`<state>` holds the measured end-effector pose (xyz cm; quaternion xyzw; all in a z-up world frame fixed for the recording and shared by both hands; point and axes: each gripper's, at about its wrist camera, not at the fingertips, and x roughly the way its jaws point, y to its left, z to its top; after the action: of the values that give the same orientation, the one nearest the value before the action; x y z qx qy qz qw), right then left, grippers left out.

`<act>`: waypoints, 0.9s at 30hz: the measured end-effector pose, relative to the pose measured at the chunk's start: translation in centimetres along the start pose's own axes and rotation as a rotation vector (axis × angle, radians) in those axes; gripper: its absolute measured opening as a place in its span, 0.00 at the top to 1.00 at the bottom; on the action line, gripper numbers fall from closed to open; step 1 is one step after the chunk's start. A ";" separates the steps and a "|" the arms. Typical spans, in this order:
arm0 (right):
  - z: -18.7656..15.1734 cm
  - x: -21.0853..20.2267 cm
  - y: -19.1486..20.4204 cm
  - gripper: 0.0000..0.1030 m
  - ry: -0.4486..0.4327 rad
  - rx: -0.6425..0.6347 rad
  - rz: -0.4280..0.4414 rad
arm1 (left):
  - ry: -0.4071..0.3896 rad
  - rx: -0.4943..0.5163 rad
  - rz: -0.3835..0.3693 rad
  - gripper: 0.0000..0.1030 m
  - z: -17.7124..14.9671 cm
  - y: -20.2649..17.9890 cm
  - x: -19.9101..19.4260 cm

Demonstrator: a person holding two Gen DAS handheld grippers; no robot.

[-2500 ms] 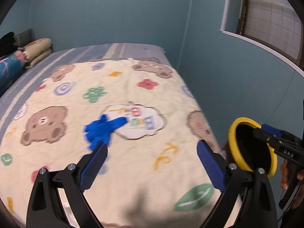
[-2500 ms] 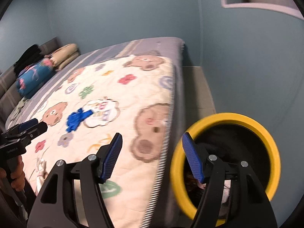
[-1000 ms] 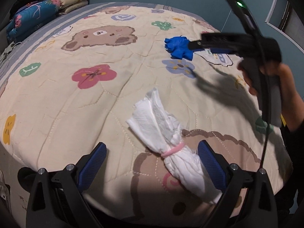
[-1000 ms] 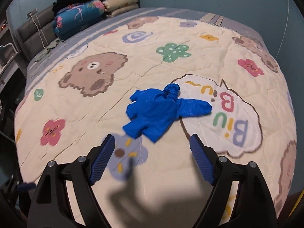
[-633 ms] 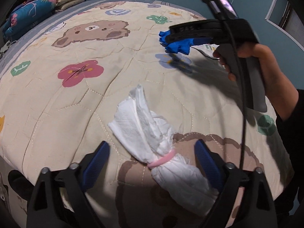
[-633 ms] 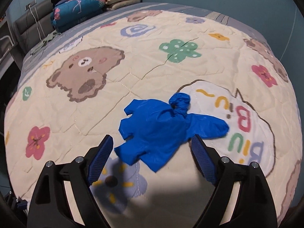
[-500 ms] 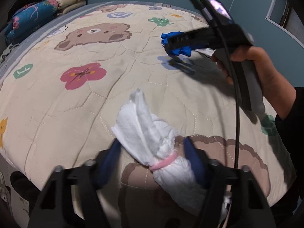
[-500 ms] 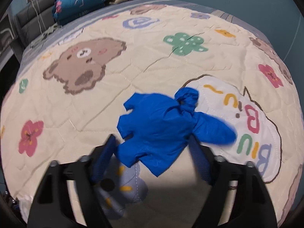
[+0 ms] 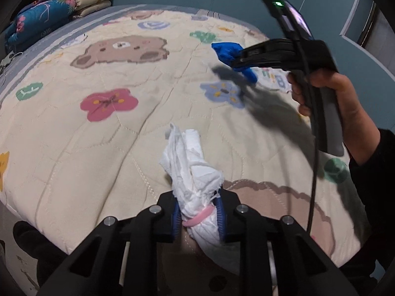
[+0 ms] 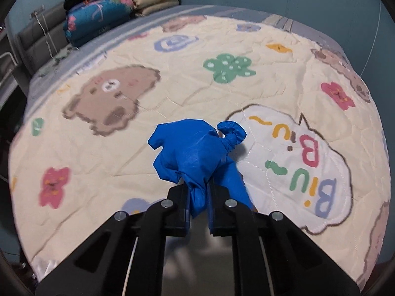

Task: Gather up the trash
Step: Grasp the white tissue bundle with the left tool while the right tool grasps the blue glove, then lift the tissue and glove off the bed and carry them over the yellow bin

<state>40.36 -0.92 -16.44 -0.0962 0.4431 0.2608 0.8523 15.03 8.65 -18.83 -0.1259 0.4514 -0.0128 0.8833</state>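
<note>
My left gripper [image 9: 197,215] is shut on a white crumpled tissue bundle [image 9: 190,170] tied with a pink band, near the front edge of the bed. My right gripper [image 10: 199,203] is shut on a blue rubber glove [image 10: 195,153] and holds it just above the quilt. In the left wrist view the right gripper [image 9: 237,60] is held in a hand over the bed's right side, with the blue glove [image 9: 228,49] at its tip.
A cream quilt [image 10: 172,79] with bears and flowers covers the bed. Folded blankets and pillows [image 10: 111,12] are stacked at the far headboard end. Blue walls stand behind and to the right. A dark shape [image 9: 37,244] lies below the bed's front-left edge.
Both grippers have closed: the left on the tissue bundle, the right on the blue glove. The glove is bunched up and lifted off the quilt.
</note>
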 end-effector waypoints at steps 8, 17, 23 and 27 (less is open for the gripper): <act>-1.8 -9.2 0.3 0.91 -0.095 -0.033 0.014 | -0.150 0.035 -0.015 0.79 1.8 -1.6 -5.3; -6.5 -17.9 -1.5 0.91 -0.156 0.028 0.016 | -0.270 0.075 -0.056 0.79 2.8 -3.8 -10.3; -9.9 -22.9 -2.4 0.91 -0.203 0.077 0.034 | -0.347 0.116 -0.087 0.79 3.2 -5.8 -13.5; -12.0 -26.0 -2.6 0.91 -0.242 0.094 0.036 | -0.389 0.152 -0.105 0.79 3.4 -7.5 -15.1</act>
<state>21.01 -17.23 -2.70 -0.0162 0.3505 0.2649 0.8982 9.49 4.17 -3.16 -0.0825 0.2631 -0.0681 0.9588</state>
